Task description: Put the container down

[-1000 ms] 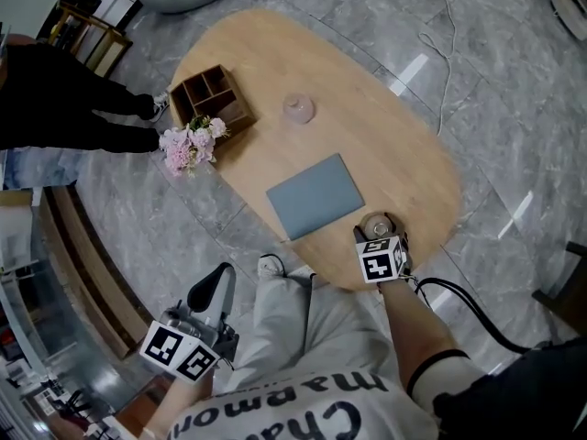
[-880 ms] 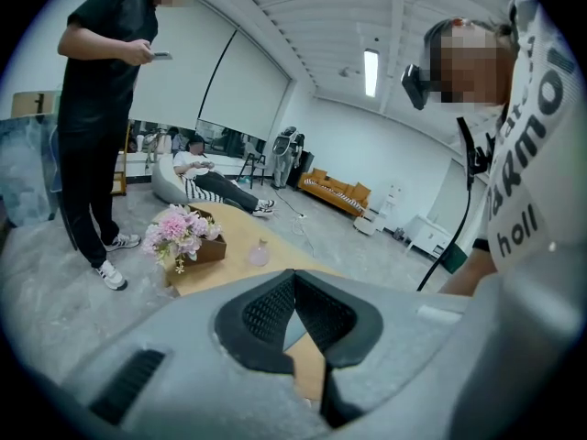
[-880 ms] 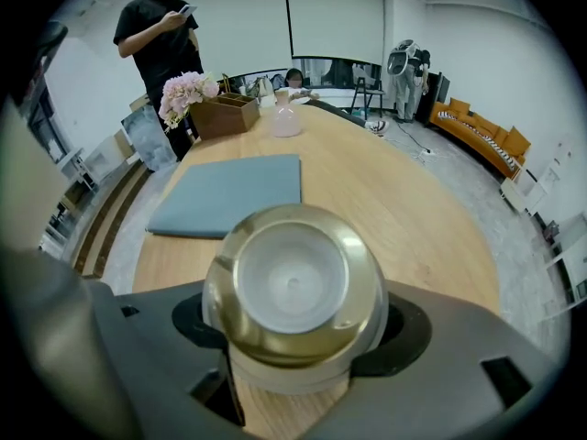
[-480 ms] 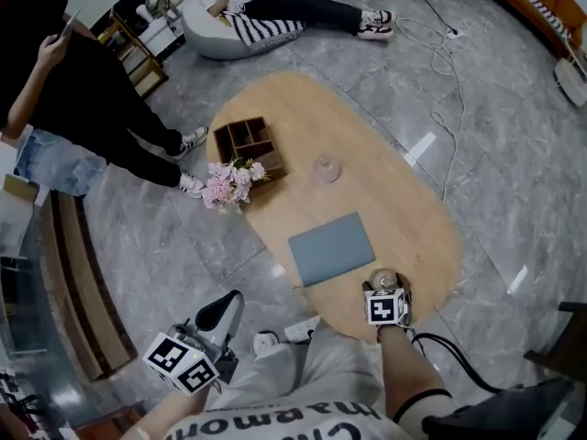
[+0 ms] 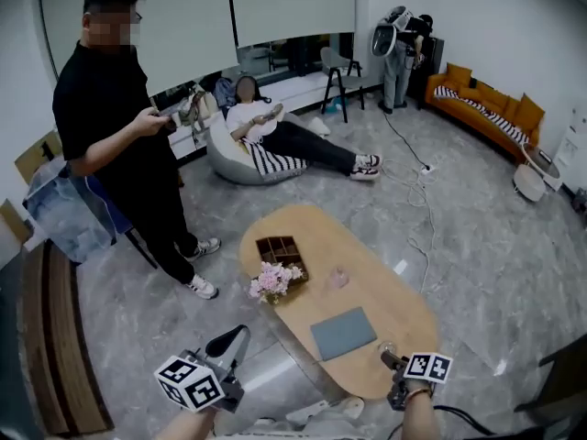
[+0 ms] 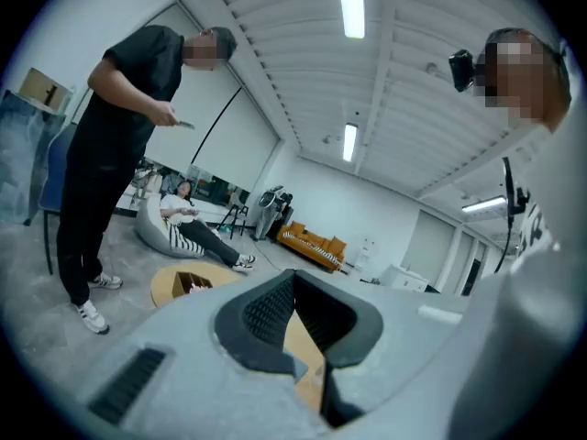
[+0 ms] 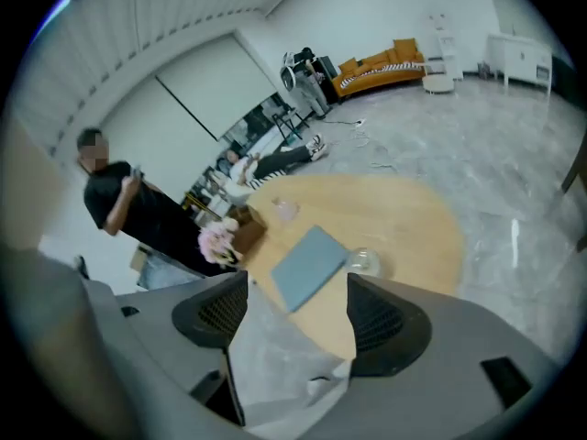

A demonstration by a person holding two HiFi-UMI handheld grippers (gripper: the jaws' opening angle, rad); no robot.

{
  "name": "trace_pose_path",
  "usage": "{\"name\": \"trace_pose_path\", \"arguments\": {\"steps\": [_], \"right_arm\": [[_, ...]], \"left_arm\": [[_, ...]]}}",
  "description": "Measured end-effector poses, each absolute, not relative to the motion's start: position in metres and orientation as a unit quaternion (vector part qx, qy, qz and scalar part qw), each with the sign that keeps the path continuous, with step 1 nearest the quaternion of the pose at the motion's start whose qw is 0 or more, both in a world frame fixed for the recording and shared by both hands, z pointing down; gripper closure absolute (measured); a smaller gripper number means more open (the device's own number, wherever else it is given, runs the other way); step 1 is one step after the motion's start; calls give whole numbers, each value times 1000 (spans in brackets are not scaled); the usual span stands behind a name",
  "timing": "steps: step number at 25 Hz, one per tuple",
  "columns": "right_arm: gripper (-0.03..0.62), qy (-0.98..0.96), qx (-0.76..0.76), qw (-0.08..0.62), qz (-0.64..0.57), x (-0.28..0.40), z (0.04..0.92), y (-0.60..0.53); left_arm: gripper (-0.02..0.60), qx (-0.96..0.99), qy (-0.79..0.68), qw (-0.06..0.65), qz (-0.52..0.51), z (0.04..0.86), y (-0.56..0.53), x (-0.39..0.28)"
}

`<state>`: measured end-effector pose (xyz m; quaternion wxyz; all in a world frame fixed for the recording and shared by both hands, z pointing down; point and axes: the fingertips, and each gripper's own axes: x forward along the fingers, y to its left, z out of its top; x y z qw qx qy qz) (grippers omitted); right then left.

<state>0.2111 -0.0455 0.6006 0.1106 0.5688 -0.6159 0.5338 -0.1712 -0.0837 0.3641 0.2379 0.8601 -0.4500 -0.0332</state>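
Observation:
A small clear container [image 5: 386, 347] [image 7: 364, 262] stands on the oval wooden table [image 5: 404, 314] near its front end, beside a grey-blue mat [image 5: 344, 333] [image 7: 310, 266]. My right gripper [image 5: 395, 363] [image 7: 295, 287] is just behind the container, open, jaws wide apart and empty. The container sits beyond the jaws, apart from them. My left gripper [image 5: 232, 339] [image 6: 293, 278] hangs off the table's left side, raised over the floor. It is shut on nothing, pads meeting at the tips.
A wooden compartment box [image 5: 282, 250], pink flowers [image 5: 271, 281] and a clear glass [image 5: 338, 278] sit at the table's far end. A person in black [image 5: 119, 154] stands at the left. Another person [image 5: 275, 140] lies on a beanbag. An orange sofa [image 5: 486, 104] is at the far right.
The head view has swung up from the table to take in the room. My right gripper has drawn back slightly from the container, which stays on the table.

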Motion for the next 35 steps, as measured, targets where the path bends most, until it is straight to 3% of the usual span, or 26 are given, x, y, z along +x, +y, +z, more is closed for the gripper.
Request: {"name": "trace_pose_path", "arguments": {"steps": [5,6,7,8,18,35], "right_arm": [[263,-698,536,-19,475,123,464,-61],[321,-716,534,-24,448,104,440,-62],[456,-733,534,-24,421,86,417,-62],[516,-750,532,-23,392,67,394,-62],[553,-850,494,-85,164,-68,200,-36],[571,-845,524,-28,103,-111,187,-35]], "left_arm": [[566,876,-433,196,-80,314,-53,-217],[566,879,-428,190,-86,308,-48,-224],[566,883,-422,185,-93,302,-45,-229],[566,886,-415,180,-100,294,-42,-234],[566,918,-362,119,-106,210,-29,-259],[566,923,-351,95,-126,194,-26,-292]]}}
